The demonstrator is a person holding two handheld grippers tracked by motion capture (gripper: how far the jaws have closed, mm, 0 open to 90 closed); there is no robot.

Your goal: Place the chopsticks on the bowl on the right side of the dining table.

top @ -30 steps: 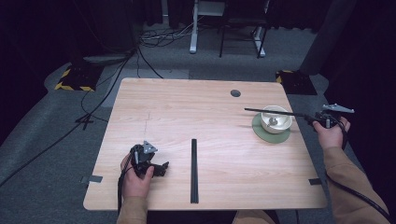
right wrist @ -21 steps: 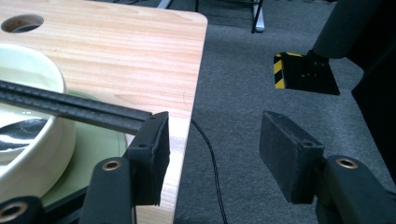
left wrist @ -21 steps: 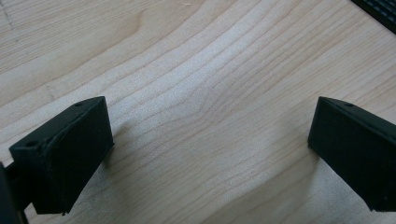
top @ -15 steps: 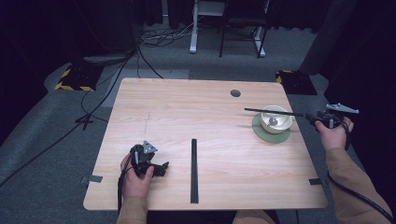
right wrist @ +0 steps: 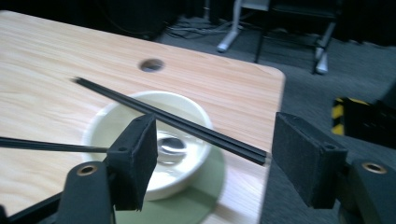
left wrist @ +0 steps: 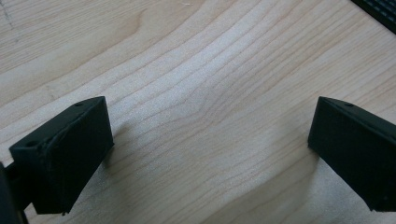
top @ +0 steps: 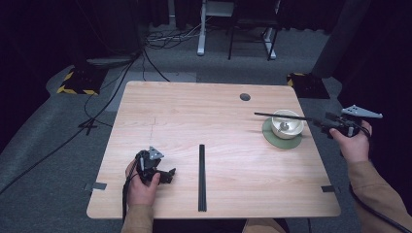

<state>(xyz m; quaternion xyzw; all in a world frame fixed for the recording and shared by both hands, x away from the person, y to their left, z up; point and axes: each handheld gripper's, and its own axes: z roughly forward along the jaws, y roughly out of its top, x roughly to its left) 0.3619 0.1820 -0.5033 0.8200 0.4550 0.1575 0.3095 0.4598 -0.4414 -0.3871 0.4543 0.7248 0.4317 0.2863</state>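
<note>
A white bowl stands on a green saucer at the table's right side, with something shiny grey inside it. A pair of black chopsticks lies across the bowl's rim. Their near end reaches between the jaws of my right gripper, which is open and holds nothing. That right gripper hovers just off the table's right edge. My left gripper sits at the front left, low over bare wood; the left gripper is open and empty.
A long black strip lies lengthwise at the front middle of the wooden table; its corner is just beyond my left jaws. A round cable hole is behind the bowl. A thin black rod runs leftward behind my right gripper's left jaw.
</note>
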